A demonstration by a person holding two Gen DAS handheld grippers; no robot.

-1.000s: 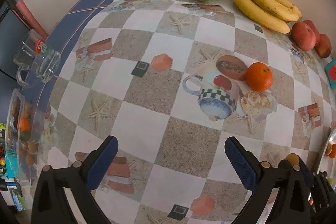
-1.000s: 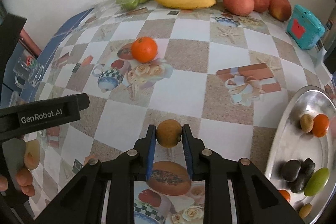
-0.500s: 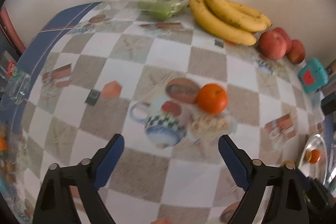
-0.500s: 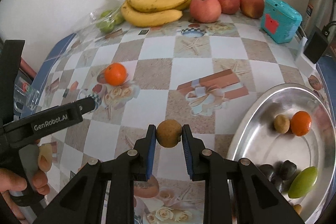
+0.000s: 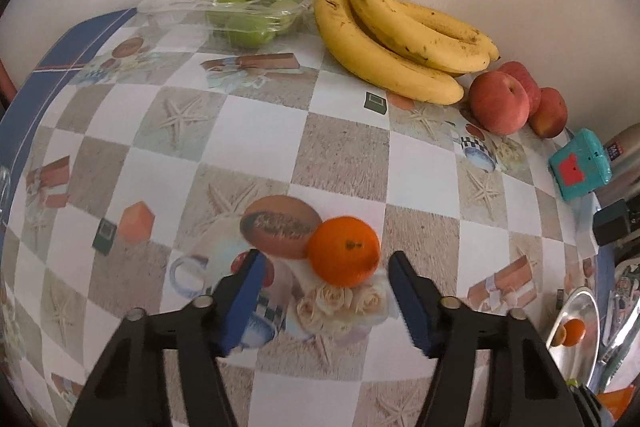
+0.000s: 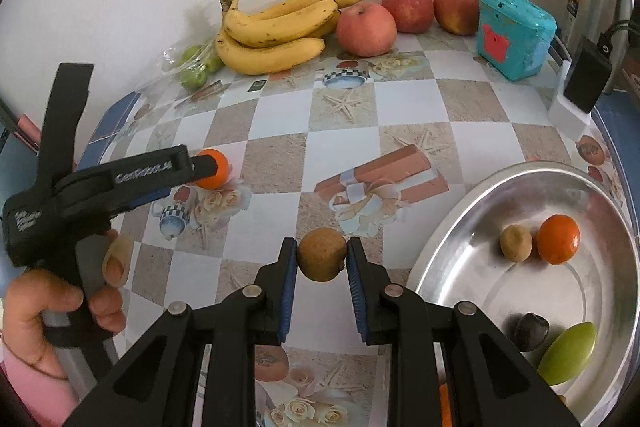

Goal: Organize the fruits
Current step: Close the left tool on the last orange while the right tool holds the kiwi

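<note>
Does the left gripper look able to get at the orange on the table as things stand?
Probably yes. The orange sits alone on the table, just beyond the left gripper, whose jaws are closing toward it with nothing between them and it.

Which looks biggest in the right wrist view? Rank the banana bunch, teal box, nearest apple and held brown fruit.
1. banana bunch
2. teal box
3. nearest apple
4. brown fruit, gripped by the right gripper; it sits closest to the camera, so it is truly smaller still.

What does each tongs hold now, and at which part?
The right tongs grip the brown fruit by its two sides. The left tongs are closing around the orange without touching it.
</note>
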